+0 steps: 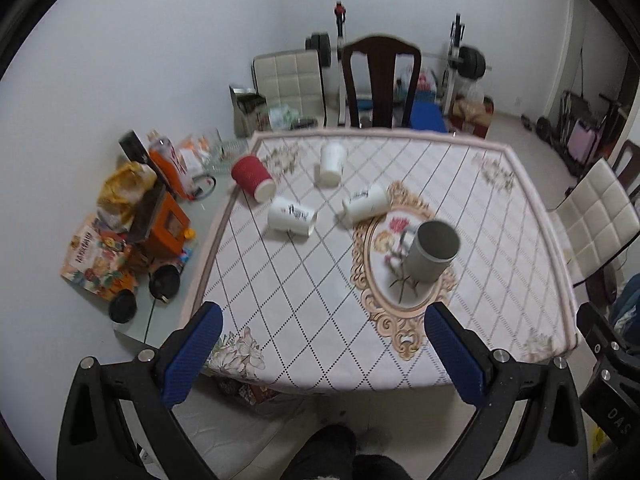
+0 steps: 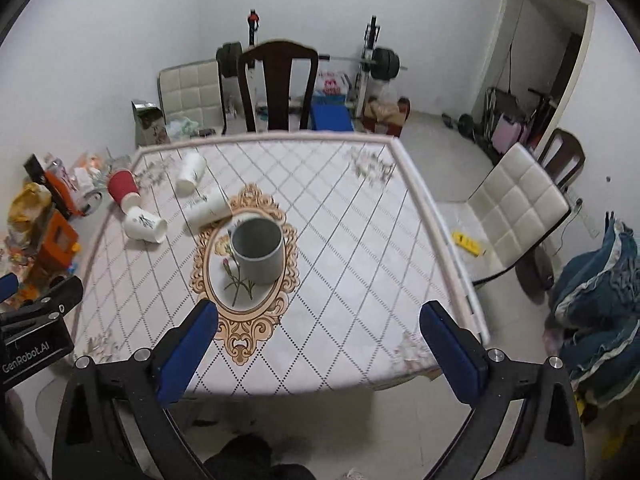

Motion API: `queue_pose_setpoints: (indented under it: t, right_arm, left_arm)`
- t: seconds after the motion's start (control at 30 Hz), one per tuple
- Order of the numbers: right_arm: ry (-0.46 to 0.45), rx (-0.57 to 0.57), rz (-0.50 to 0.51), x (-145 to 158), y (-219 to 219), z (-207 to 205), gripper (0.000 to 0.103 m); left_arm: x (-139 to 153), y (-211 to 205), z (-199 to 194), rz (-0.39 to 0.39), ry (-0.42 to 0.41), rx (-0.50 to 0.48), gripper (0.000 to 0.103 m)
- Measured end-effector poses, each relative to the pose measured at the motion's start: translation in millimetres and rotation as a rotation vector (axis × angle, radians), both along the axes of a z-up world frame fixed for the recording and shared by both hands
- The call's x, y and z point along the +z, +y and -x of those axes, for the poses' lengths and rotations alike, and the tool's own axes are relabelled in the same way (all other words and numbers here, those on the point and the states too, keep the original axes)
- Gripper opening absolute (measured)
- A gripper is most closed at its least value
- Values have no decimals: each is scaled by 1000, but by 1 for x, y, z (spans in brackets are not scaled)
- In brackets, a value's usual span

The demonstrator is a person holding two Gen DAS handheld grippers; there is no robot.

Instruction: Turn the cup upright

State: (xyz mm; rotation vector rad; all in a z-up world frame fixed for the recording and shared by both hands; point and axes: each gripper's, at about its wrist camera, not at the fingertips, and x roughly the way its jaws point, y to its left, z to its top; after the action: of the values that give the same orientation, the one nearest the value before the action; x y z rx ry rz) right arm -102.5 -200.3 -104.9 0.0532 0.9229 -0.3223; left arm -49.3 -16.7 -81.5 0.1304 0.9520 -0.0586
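Note:
A grey mug (image 1: 431,251) (image 2: 258,249) stands upright on the oval medallion of the tablecloth. Three white cups lie on their sides behind it: one at the back (image 1: 332,163) (image 2: 191,175), one near the mug (image 1: 366,204) (image 2: 209,210), one to the left (image 1: 292,216) (image 2: 145,224). A red ribbed cup (image 1: 252,178) (image 2: 123,190) lies on its side at the far left. My left gripper (image 1: 324,354) and right gripper (image 2: 318,350) are both open and empty, held above the table's near edge.
The table (image 1: 520,240) (image 2: 380,240) has a quilted diamond-pattern cloth. A dark wooden chair (image 1: 382,80) (image 2: 278,84) stands at the far side, a white padded chair (image 2: 520,208) at the right. Boxes and bags (image 1: 132,232) clutter the left ledge.

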Motion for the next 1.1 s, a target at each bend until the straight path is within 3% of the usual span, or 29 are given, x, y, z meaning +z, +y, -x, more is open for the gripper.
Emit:
queue_pose_setpoints:
  t: [0.2,0.47,1.1]
  right_arm:
    - [-32,8,5,43,-4,27,103]
    - [-64,26,11,71,0,54,103]
    - [-60,42,-18,73,2,66,103]
  left_arm:
    - [31,-1,29,15,-42,-6,103]
    - [46,0,51,32,-61,-1,103]
    - [47,3,69,22,-73,26,103]
